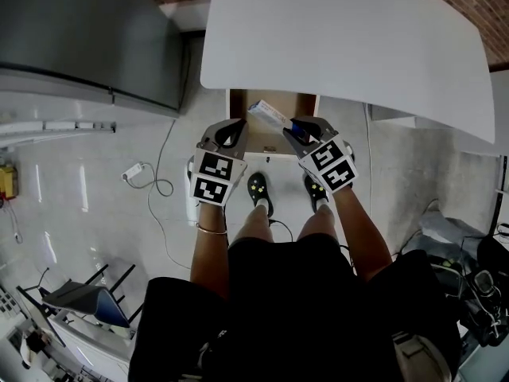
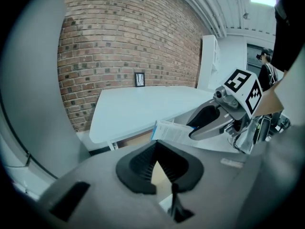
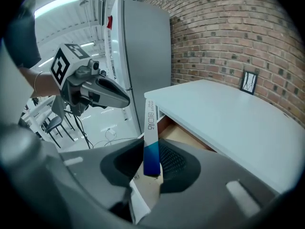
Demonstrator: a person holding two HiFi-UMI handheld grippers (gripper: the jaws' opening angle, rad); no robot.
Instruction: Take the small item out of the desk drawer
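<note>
- The person stands at the desk with a gripper in each hand. The two are side by side above the shoes [image 1: 258, 191].
- The right gripper [image 1: 294, 127] has its claw clamped on a small box [image 1: 269, 115]. The box is flat and white with a blue end.
- The pads pinch the blue end, and the white end sticks out ahead, slanting toward the left gripper [image 1: 237, 126].
- The box hangs in the air above the open drawer [image 1: 306, 103]. As far as I can see, it touches only the claw.
- The left gripper's claw is pinched right together with nothing in it.
- The drawer is pale brown inside and stands pulled out from under the white desk [image 1: 342, 38].
- On the floor to the left, a white cable [image 1: 163, 185] runs to a power strip [image 1: 131, 171].
- Further off stands a tall grey cabinet [image 1: 87, 38].
- Behind the desk is a brick wall [image 2: 124, 37] with a small dark frame [image 2: 139, 79] on it.
</note>
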